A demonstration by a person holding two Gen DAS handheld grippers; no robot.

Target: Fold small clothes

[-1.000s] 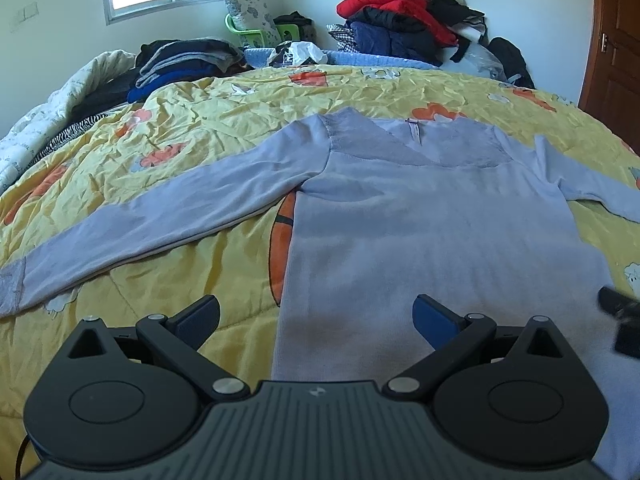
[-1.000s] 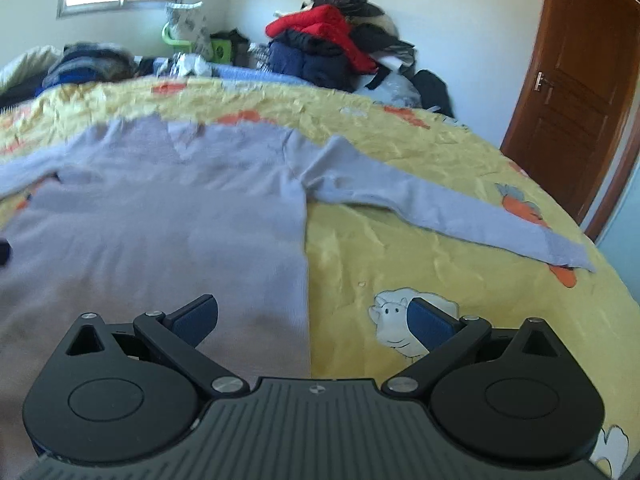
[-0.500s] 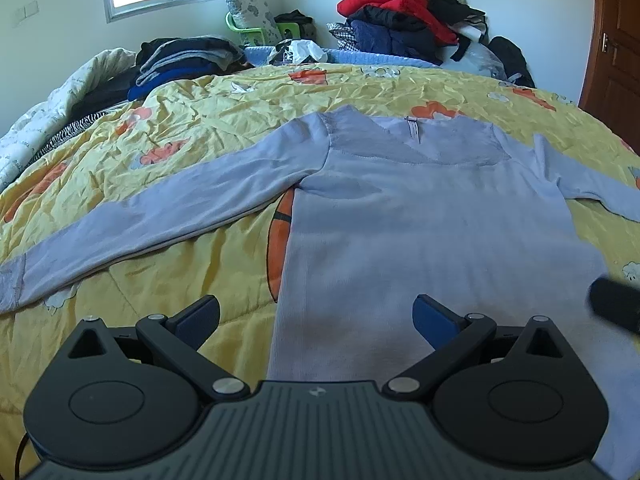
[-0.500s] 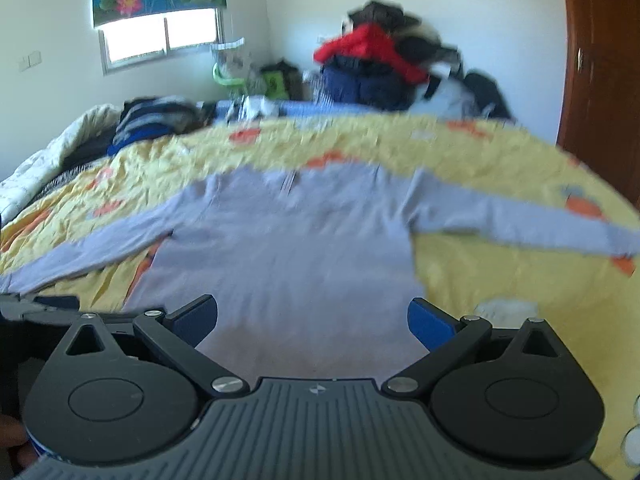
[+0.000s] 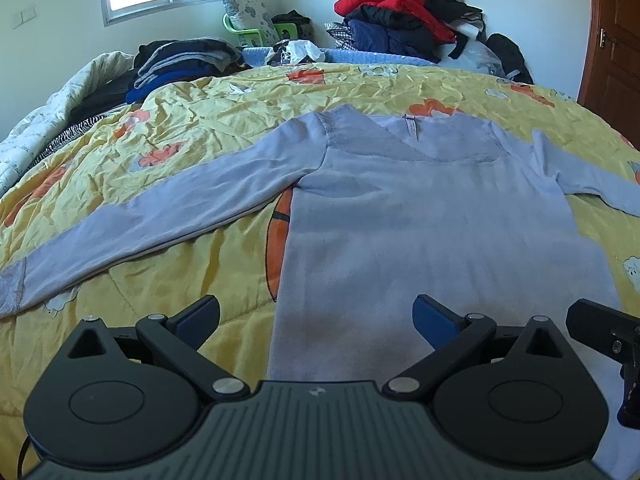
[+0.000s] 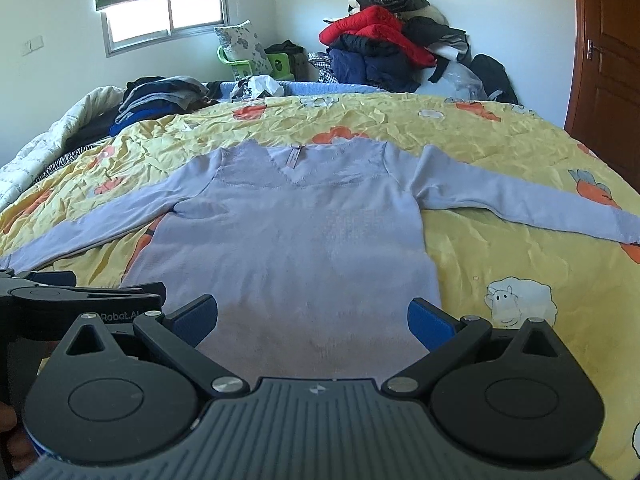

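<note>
Lilac sweater [image 6: 288, 240] lies flat, face up, on yellow quilt [image 6: 500, 264], sleeves spread to both sides; nothing folded yet (our reading). Left gripper [image 5: 316, 320] and right gripper [image 6: 312, 318] hover above hem, jaws of both wide apart, empty. We judge sleeve first: pinch cuff [image 5: 12, 288] only, keep quilt out of bite; lay sleeve across chest without dragging body.

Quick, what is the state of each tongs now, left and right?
Left tongs: open, holding nothing, above the lilac sweater.
Right tongs: open, holding nothing, also above the sweater.
</note>
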